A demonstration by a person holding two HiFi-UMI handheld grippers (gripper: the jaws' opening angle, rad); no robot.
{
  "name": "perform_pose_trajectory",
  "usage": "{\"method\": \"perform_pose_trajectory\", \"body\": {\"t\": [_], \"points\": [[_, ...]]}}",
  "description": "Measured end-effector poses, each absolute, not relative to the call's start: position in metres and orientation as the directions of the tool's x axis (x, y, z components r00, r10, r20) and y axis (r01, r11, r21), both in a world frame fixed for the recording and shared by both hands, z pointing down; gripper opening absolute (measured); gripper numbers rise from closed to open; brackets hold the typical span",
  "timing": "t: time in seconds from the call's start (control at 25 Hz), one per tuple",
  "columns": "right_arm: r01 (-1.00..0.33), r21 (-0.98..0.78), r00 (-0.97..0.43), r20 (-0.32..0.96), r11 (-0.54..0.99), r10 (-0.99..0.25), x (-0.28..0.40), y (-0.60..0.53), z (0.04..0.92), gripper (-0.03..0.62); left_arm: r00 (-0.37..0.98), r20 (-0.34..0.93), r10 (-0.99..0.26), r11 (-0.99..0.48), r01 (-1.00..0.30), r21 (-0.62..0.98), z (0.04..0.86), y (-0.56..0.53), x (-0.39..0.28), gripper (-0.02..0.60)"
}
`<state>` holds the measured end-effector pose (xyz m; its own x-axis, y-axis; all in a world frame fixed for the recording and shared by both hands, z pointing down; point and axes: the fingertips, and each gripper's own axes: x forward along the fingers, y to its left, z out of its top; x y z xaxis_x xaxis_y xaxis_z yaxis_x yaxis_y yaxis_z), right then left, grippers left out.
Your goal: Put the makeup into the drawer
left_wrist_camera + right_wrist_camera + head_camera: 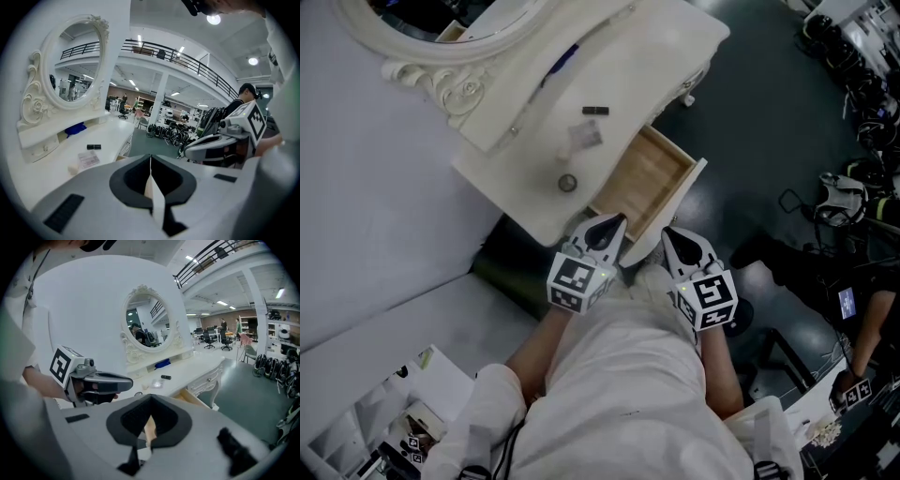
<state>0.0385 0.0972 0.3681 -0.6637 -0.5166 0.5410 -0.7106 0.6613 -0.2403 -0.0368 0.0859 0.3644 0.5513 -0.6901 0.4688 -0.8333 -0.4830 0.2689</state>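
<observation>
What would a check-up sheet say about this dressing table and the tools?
Surface: white dressing table, top mostly bare.
Job's things: black tube, clear packet, small round jar on top; drawer open, nothing seen inside.
Clutter: blue thing below the mirror.
Tools: left tool and right tool shut, empty, by the drawer front.
Cables: dark cable on the floor, right side.
Surroundings: another person at the right edge.

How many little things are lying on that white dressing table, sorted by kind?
Black tube: 1
Clear packet: 1
Small round jar: 1
Small cream piece: 1
Blue item on the shelf: 1
Total: 5
</observation>
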Motion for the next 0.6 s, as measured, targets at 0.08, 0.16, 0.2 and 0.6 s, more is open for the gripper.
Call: {"method": "perform_pose_trajectory", "body": {"t": [0.08,0.16,0.2,0.6], "points": [[-0.712,-0.237,-0.659,0.55,0.661,-0.513,0.036,0.099,0.369,0.012,0.539,0.488,-0.687,-0.467,-0.842,0.272,0.371,0.086,-0.047,0.012],[-0.714,-0.233,-0.654,0.559,0.661,-0.51,0.033,0.1,0.37,0.012,0.527,0.503,-0.685,-0.451,-0.849,0.276,0.377,0.085,-0.058,0.012],[-0.714,-0.23,-0.652,0.563,0.662,-0.508,0.031,0.1,0.371,0.012,0.52,0.508,-0.686,-0.442,-0.853,0.277,0.38,0.084,-0.065,0.012],[-0.732,-0.213,-0.616,0.615,0.648,-0.493,0.002,0.099,0.387,0.012,0.447,0.55,-0.705,-0.362,-0.894,0.263,0.416,0.069,-0.128,0.025]]}}
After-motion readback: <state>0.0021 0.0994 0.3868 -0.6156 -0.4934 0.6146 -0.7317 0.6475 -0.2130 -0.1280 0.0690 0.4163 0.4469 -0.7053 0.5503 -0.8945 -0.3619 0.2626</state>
